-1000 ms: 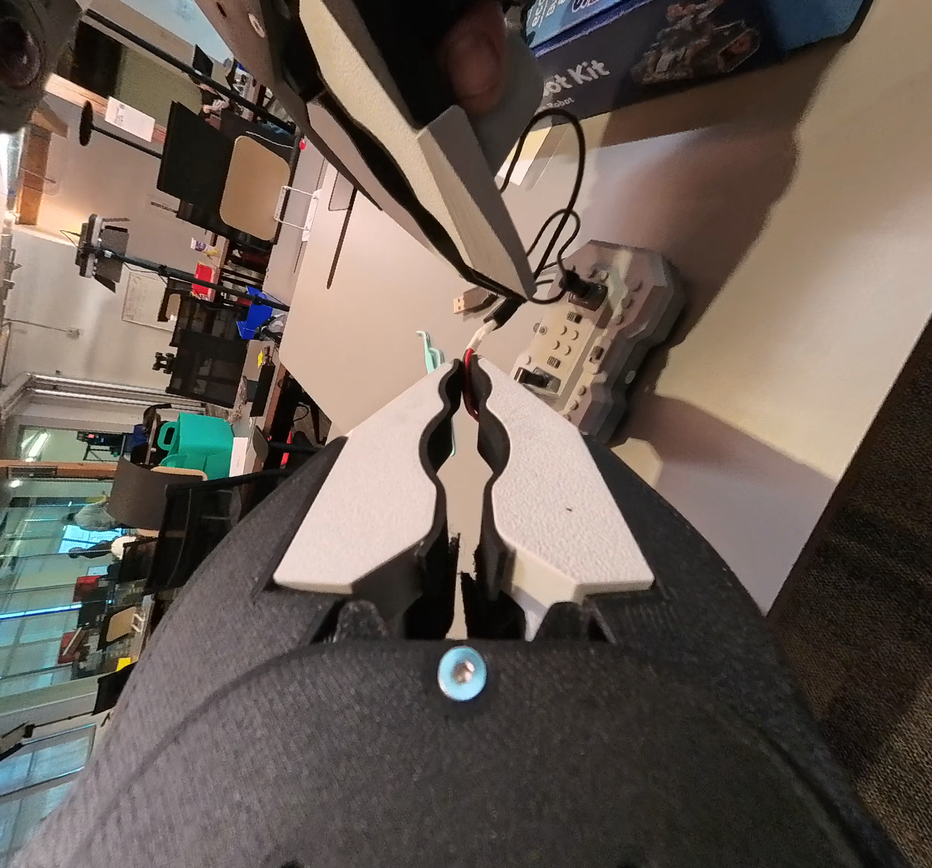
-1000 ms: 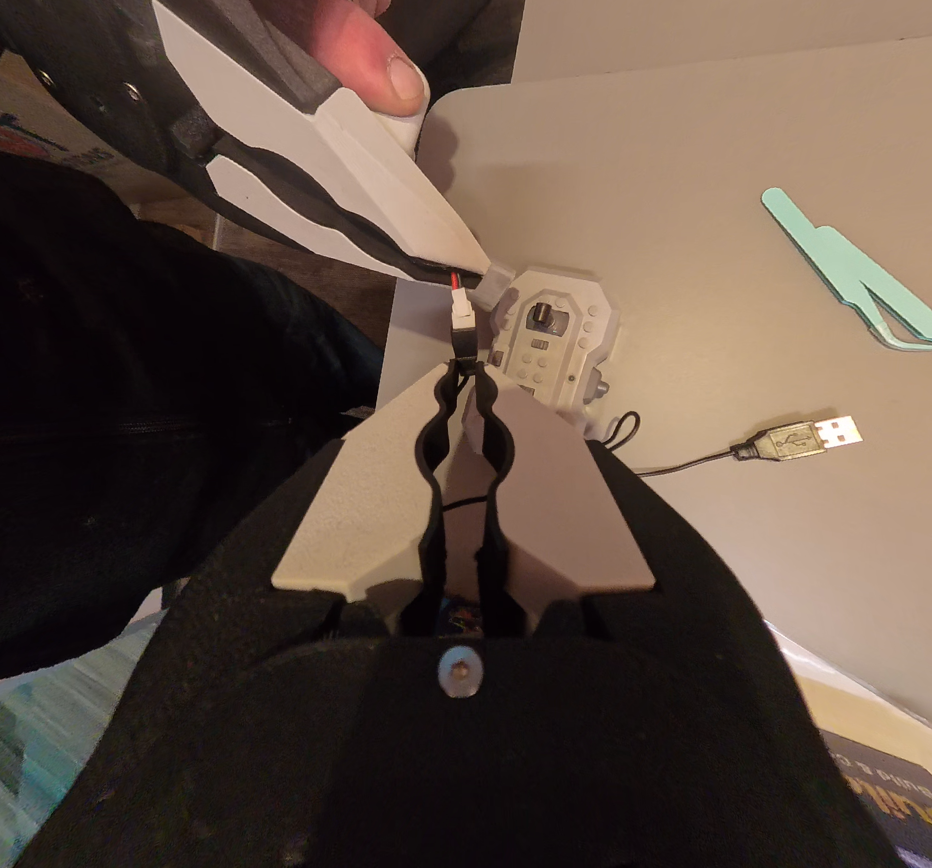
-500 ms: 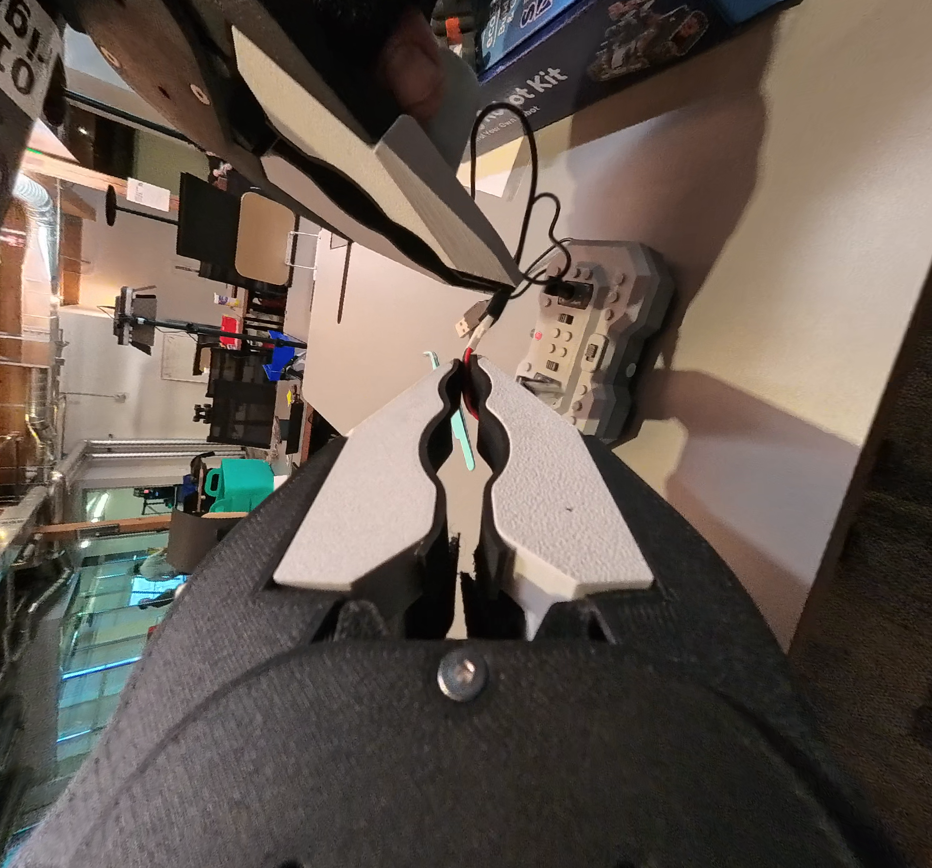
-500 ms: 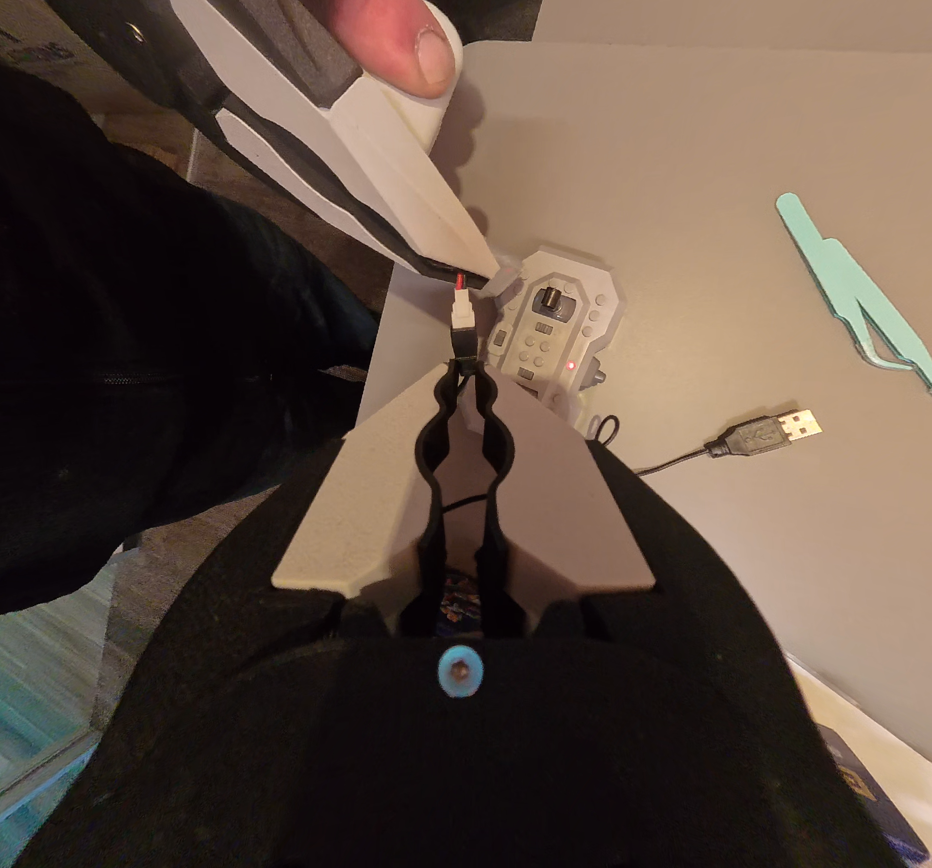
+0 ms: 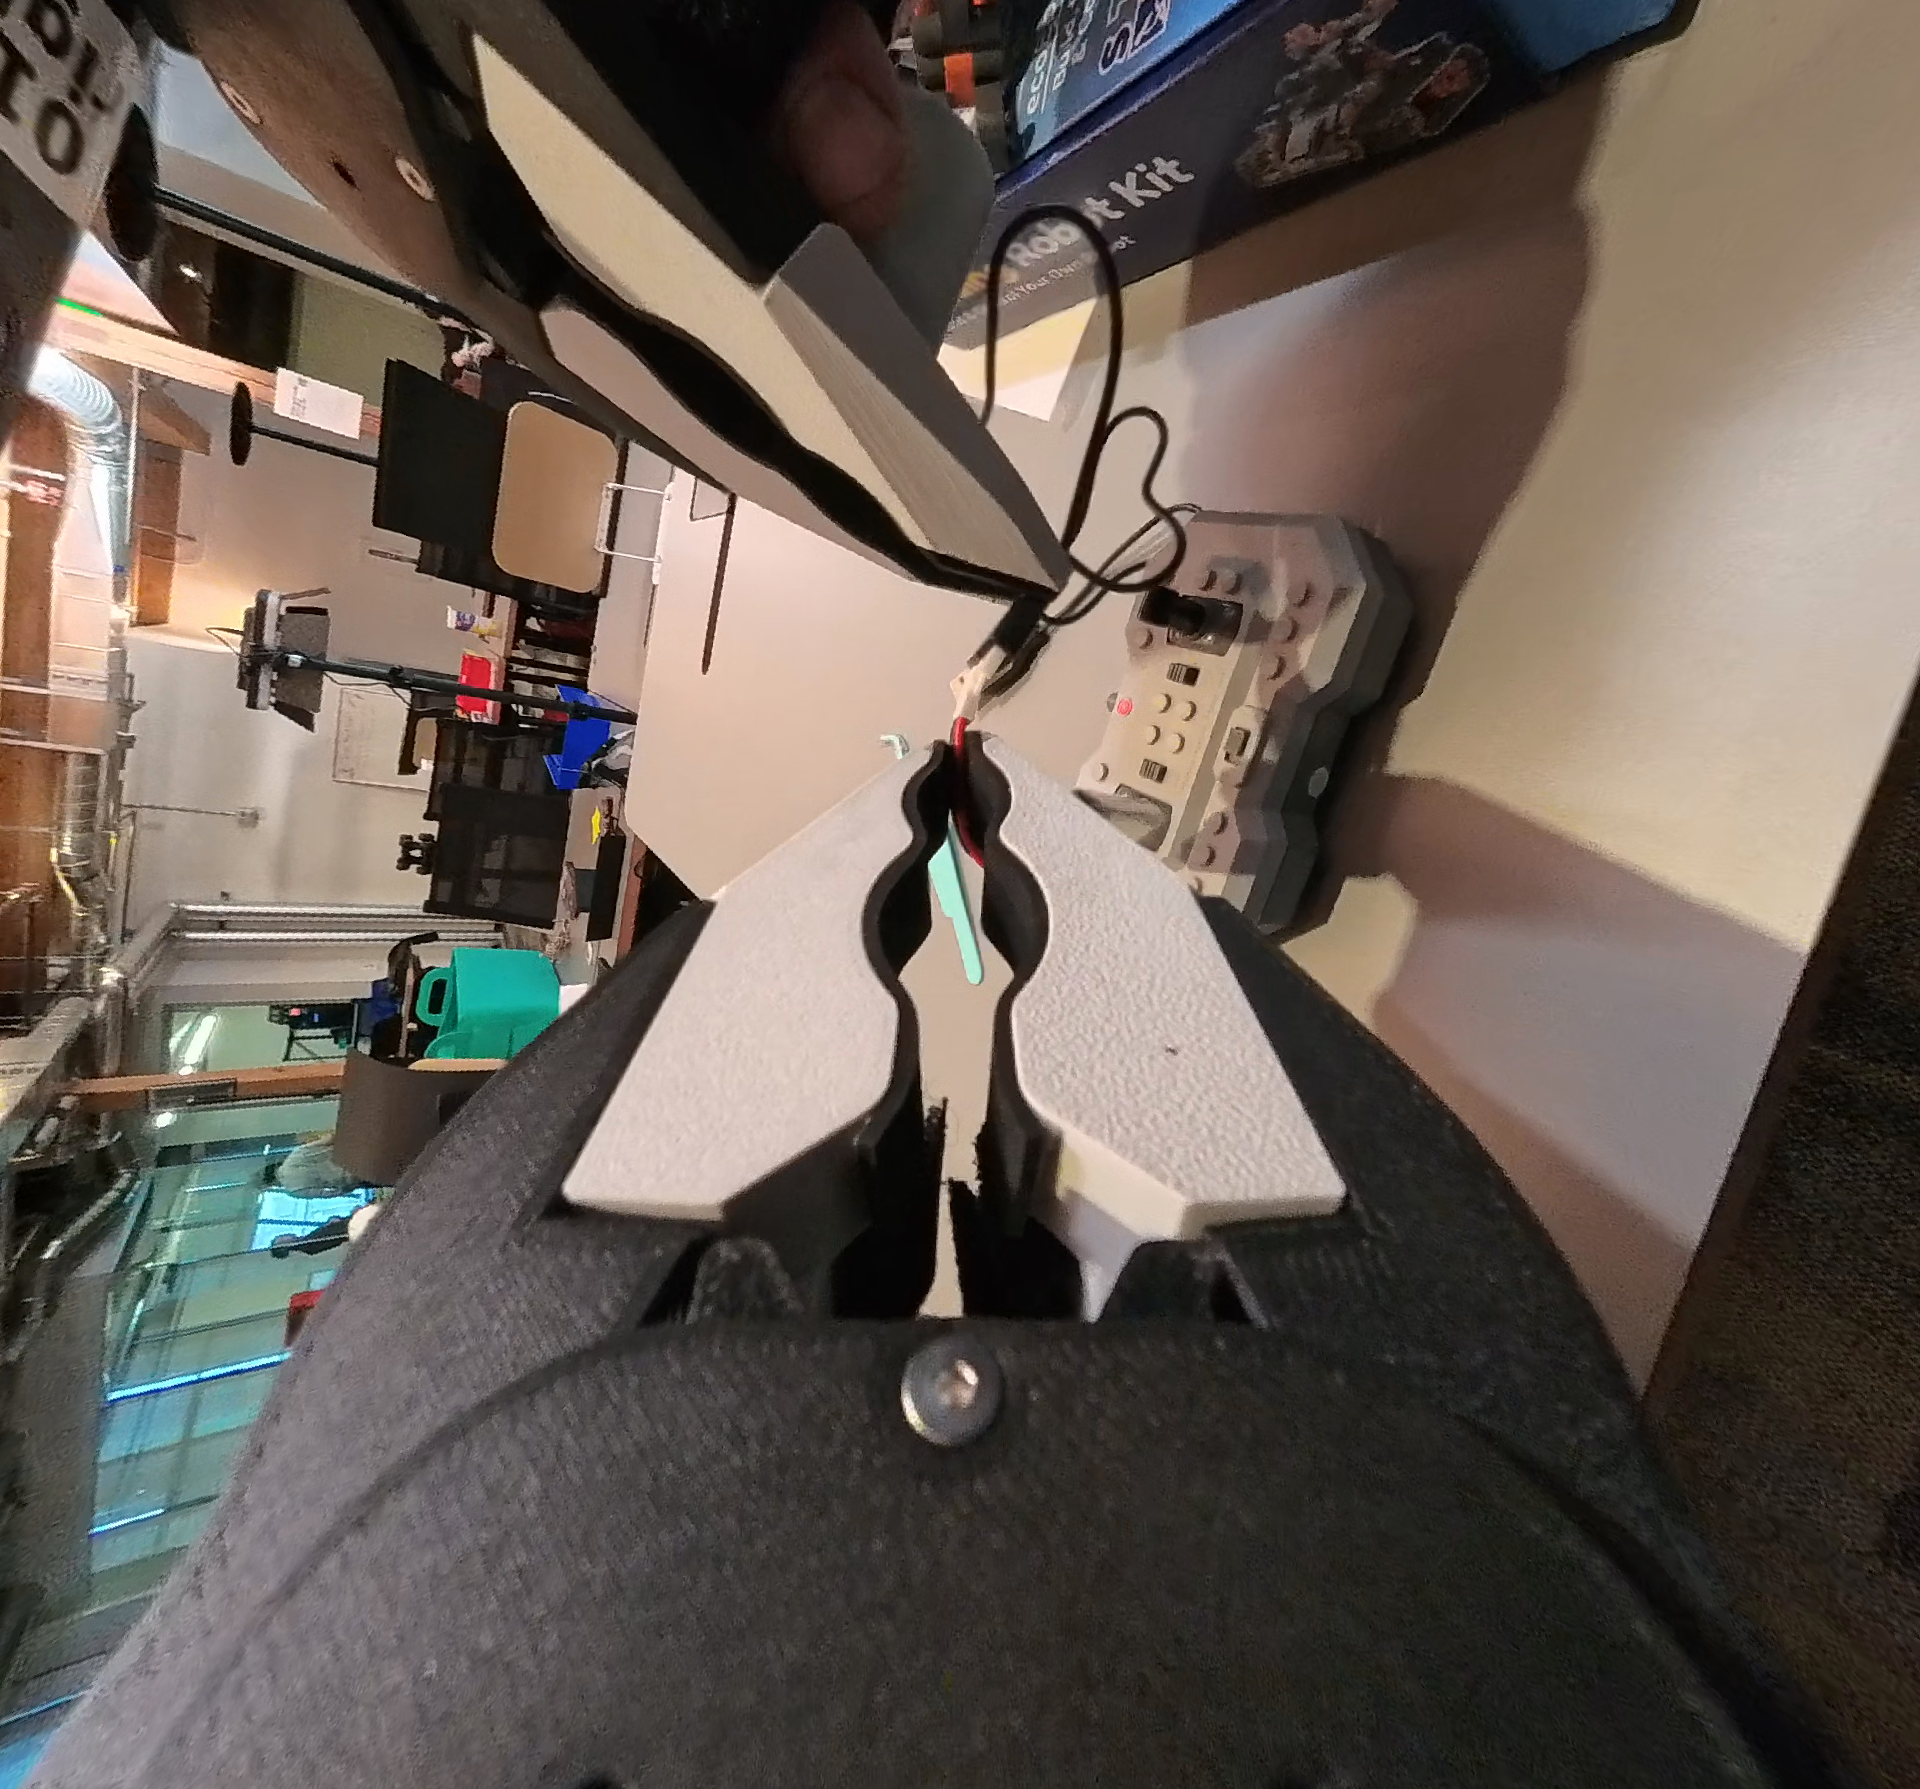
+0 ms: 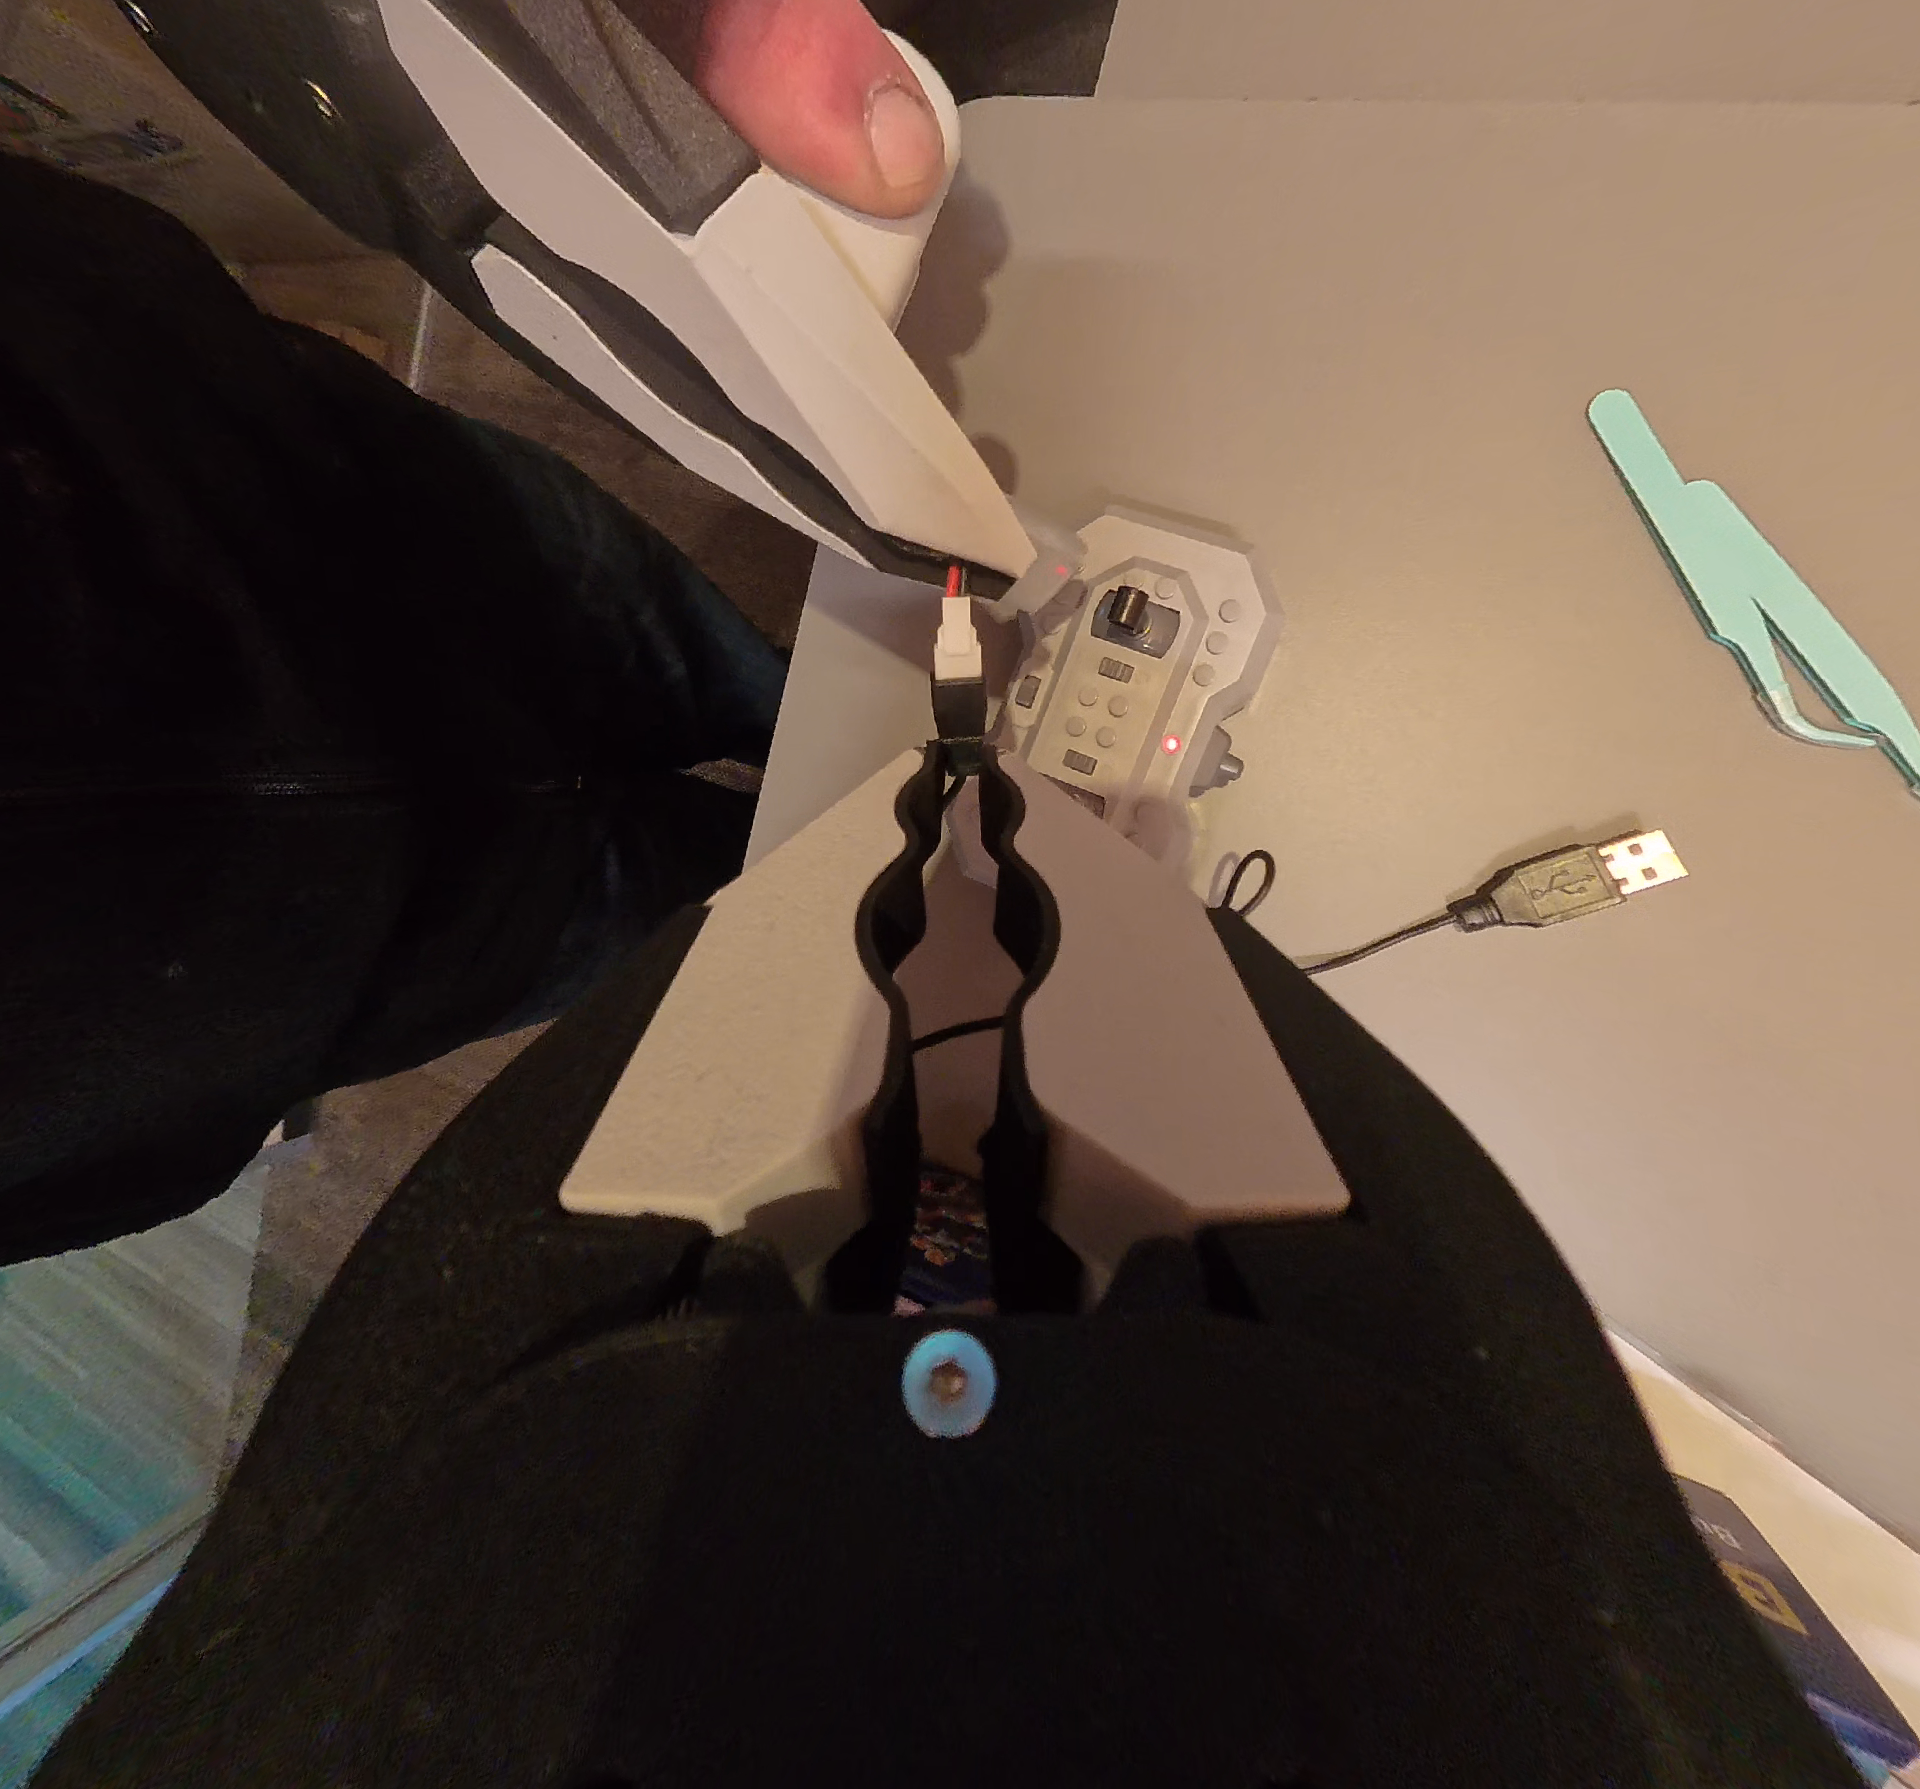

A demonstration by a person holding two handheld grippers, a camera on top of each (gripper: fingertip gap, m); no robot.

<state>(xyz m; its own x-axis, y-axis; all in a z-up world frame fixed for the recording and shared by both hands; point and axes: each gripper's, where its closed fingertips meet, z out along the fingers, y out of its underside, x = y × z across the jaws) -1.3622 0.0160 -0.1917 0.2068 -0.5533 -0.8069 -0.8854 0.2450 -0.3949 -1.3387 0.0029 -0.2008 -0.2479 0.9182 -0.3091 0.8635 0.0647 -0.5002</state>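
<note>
1. Grey-padded, the left gripper (image 5: 961,752) is pinched tight on a red wire (image 5: 964,783) at the frame centre of its own view.
2. That wire ends in a white plug (image 6: 956,643) mated to a black plug (image 6: 958,700).
3. Right gripper (image 6: 961,757) is clamped on the black plug, lower centre.
4. Just right of both tips, a grey controller (image 6: 1127,664) lies on the table (image 6: 1455,285).
5. Farther right lie a USB plug (image 6: 1569,882) and mint tweezers (image 6: 1756,596).

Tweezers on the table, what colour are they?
Mint green tweezers, clearest in the right wrist view.
</note>
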